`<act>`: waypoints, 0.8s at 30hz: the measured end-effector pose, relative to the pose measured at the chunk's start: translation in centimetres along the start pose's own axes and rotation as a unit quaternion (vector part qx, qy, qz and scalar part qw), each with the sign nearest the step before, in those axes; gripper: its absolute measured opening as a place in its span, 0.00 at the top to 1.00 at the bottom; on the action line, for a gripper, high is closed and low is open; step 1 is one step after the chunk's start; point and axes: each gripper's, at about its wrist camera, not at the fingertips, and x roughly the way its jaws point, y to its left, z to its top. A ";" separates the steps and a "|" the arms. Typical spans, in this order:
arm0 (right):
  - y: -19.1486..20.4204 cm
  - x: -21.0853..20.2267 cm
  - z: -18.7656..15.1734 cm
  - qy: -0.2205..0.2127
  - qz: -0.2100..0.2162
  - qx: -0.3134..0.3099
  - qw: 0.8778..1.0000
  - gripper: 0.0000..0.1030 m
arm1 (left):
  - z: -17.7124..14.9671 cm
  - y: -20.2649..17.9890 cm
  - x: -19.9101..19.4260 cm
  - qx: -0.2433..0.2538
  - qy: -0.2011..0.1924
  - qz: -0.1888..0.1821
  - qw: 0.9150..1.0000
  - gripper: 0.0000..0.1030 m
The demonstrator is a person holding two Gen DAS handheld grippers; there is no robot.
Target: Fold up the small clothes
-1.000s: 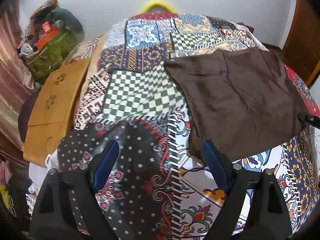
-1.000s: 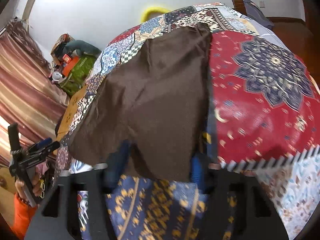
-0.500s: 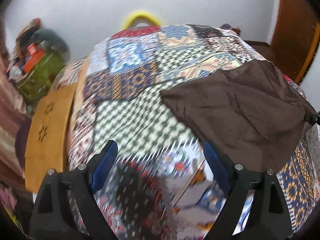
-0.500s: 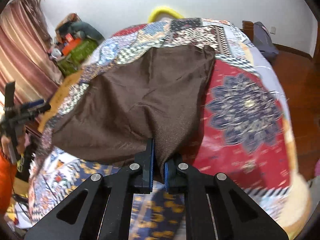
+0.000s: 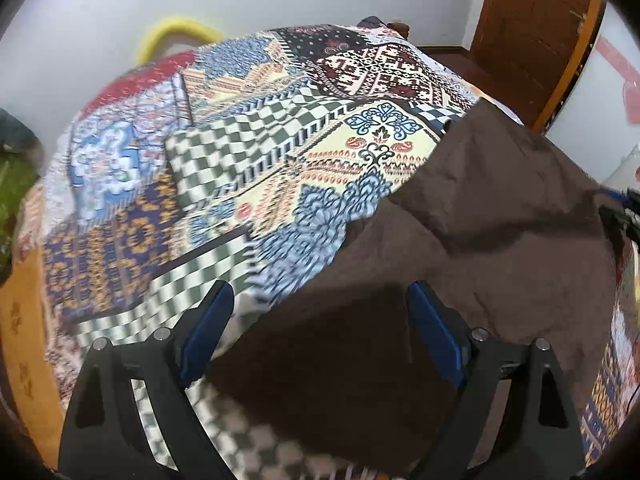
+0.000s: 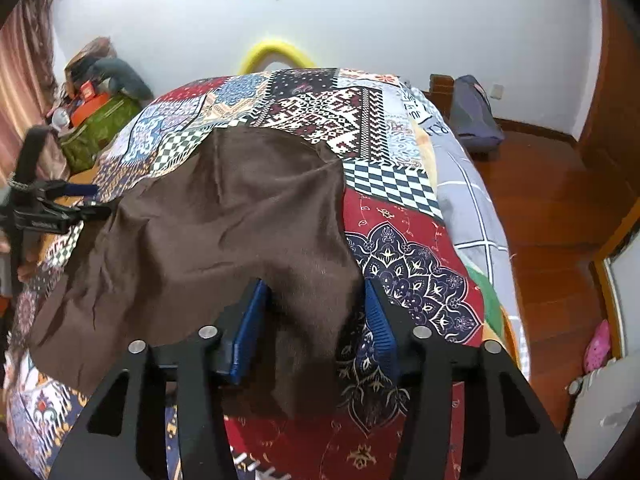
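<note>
- Brown cloth lies rumpled across the patchwork bedspread, filling the middle and left of the right wrist view.
- Right gripper at bottom centre: jaws have just been opening, blue pads parted, a fold of cloth loose between them.
- Left gripper at bottom of its view: fingers spread wide over the cloth's near edge, pinching nothing.
- Yellow hoop at the top, against the wall.

Matt brown cloth, soft and creased, slightly fuzzy at the near edge. Printed patchwork cotton bedspread, flat and unglossy; polished reddish wood floor with a sheen. Matt black plastic tool with ribbed blue pads and bright metal rivets.
</note>
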 end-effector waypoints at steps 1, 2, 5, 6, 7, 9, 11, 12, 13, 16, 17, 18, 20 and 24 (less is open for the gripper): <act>-0.3 -0.3 -0.1 0.000 0.002 0.004 1.000 0.54 | 0.2 0.1 0.4 -0.011 0.003 -0.015 1.000 0.13; -0.5 -0.5 -0.3 -0.002 0.003 0.009 1.000 0.53 | 0.3 0.1 0.9 -0.023 0.009 -0.038 0.999 0.22; -0.8 -1.5 -0.9 -0.009 0.003 0.014 1.000 0.53 | 0.1 -0.1 1.7 -0.050 0.016 -0.087 0.995 0.53; -0.9 -1.7 -1.0 -0.010 0.004 0.015 1.000 0.53 | -0.1 -0.4 1.5 -0.049 0.009 -0.085 0.995 0.63; -0.9 -2.0 -1.2 -0.012 0.004 0.016 1.000 0.53 | -0.3 -0.8 1.2 -0.041 0.007 -0.081 0.996 0.67; -0.9 -2.5 -1.6 -0.013 0.000 0.015 1.000 0.53 | -0.8 -0.8 0.6 -0.043 0.009 -0.066 0.997 0.82; -0.5 -3.2 -1.9 -0.015 -0.005 0.008 1.000 0.53 | -1.5 -0.2 -0.3 -0.063 0.011 -0.067 0.996 0.84; -0.4 -3.5 -2.2 -0.016 -0.003 0.005 1.000 0.53 | -2.0 0.0 -0.8 -0.069 0.012 -0.060 0.996 0.85; -0.2 -3.8 -2.4 -0.016 -0.001 0.004 1.000 0.53 | -2.7 0.1 -1.4 -0.071 0.014 -0.048 0.996 0.85; 0.4 -4.6 -3.1 -0.014 0.012 0.004 1.000 0.53 | -4.9 0.7 -3.0 -0.091 0.038 -0.015 0.995 0.85; 0.7 -4.8 -3.3 -0.013 0.016 0.002 1.000 0.53 | -6.0 0.9 -3.6 -0.103 0.050 -0.005 0.993 0.86; 1.0 -4.9 -3.6 -0.011 0.022 0.000 1.000 0.53 | -6.8 0.9 -4.1 -0.106 0.056 0.004 0.993 0.86; 2.0 -5.1 -4.1 -0.005 0.034 -0.004 0.999 0.51 | -8.7 0.7 -5.5 -0.103 0.064 0.024 0.992 0.86; 4.5 -5.2 -5.1 0.009 0.056 -0.022 0.998 0.50 | -13.1 -0.2 -8.2 -0.131 0.095 0.003 0.987 0.87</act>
